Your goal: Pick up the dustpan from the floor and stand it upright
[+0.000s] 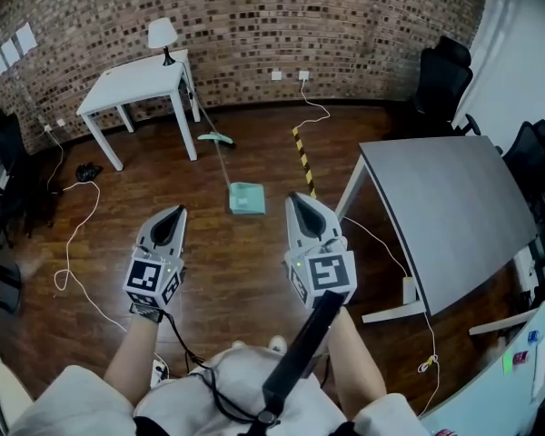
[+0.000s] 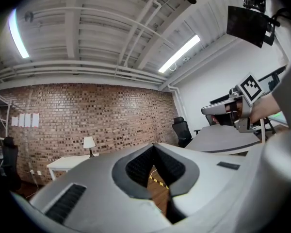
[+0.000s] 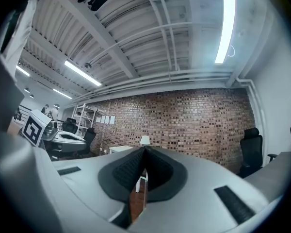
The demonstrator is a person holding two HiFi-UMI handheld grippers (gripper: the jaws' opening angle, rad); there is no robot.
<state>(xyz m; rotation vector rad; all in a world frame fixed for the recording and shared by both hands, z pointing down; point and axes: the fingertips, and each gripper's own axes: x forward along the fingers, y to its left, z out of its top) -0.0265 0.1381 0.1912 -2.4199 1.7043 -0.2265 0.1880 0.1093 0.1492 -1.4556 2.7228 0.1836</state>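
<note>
Pale-green, long-handled plastic dustpan lies flat on the wooden floor, well ahead of both grippers. Left gripper and right gripper: fingers closed, empty. Likely risk: gripped off-balance, the thin handle twists free and the pan topples.

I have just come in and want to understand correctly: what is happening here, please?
A person holds a gripper in each hand, out in front of the body. The left gripper and the right gripper both have their fingers closed, with nothing between them. The green dustpan lies on the wooden floor just ahead of the grippers, between the white table and the grey table. Neither gripper touches it, so the pick-up has not begun.
</note>
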